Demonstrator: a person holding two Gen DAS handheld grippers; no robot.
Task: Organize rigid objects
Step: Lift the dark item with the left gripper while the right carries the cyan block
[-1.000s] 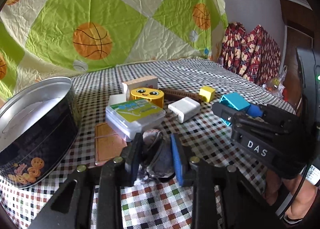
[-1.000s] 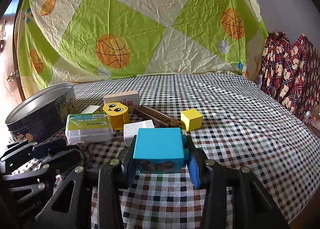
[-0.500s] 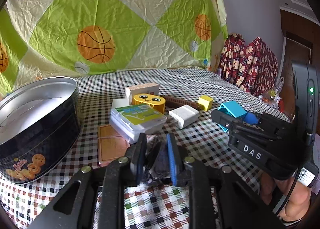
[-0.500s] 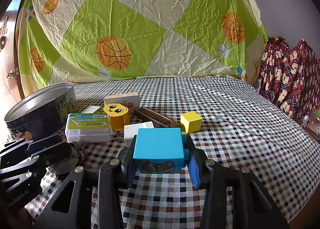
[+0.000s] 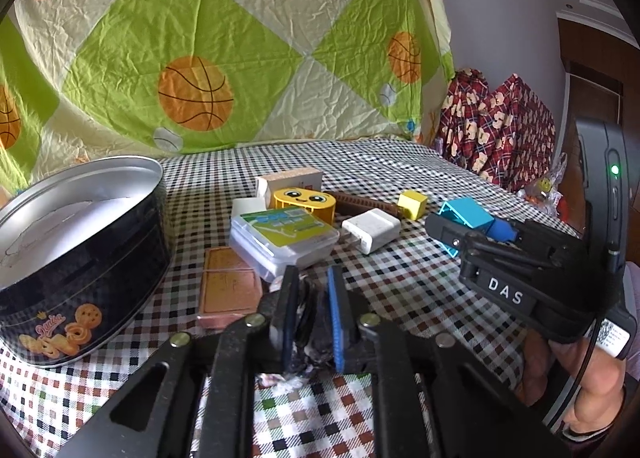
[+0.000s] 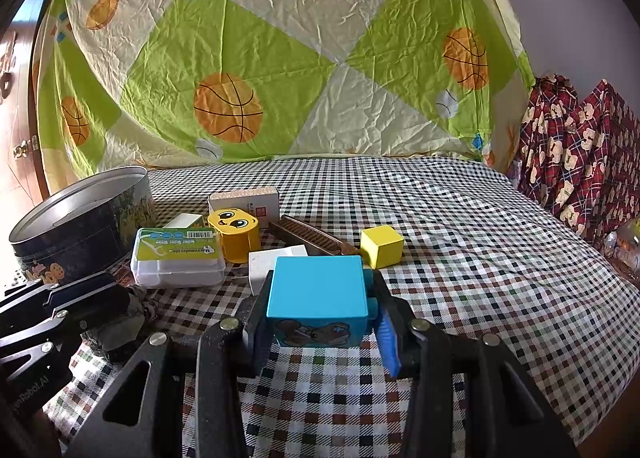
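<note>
Fingers (image 5: 335, 322) of the left gripper (image 5: 310, 318) are pinching a dark, lumpy object (image 5: 310, 310) between their blue pads, low over the checked tablecloth (image 6: 480, 258); what it is I cannot tell, since most of it is hiding behind the jaws, though from the right wrist view it is looking like a rough stone (image 6: 120, 328). Opposite it, the right gripper (image 6: 320, 322) is clamping a blue block (image 6: 318, 292) squarely by its two side faces, with the block's flat top showing and a printed face pointing toward the camera.

Both loads are probably heading for the cookie tin (image 5: 80, 250), which is standing open on the far left beside a thin brown card (image 5: 230, 290). Risk is lying mainly with the left grasp: an irregular surface is giving the pads poor contact, so a quick swing could be letting the object twist or drop onto the plastic floss box (image 5: 282, 240) just ahead. A second hazard is crowding. The two grippers are sitting close together, and the right one would be crossing over the white charger (image 5: 372, 228), the yellow smiley box (image 6: 236, 232) and the yellow cube (image 6: 382, 246) to reach the tin, so a low path could be knocking these aside or bumping the left tool.
</note>
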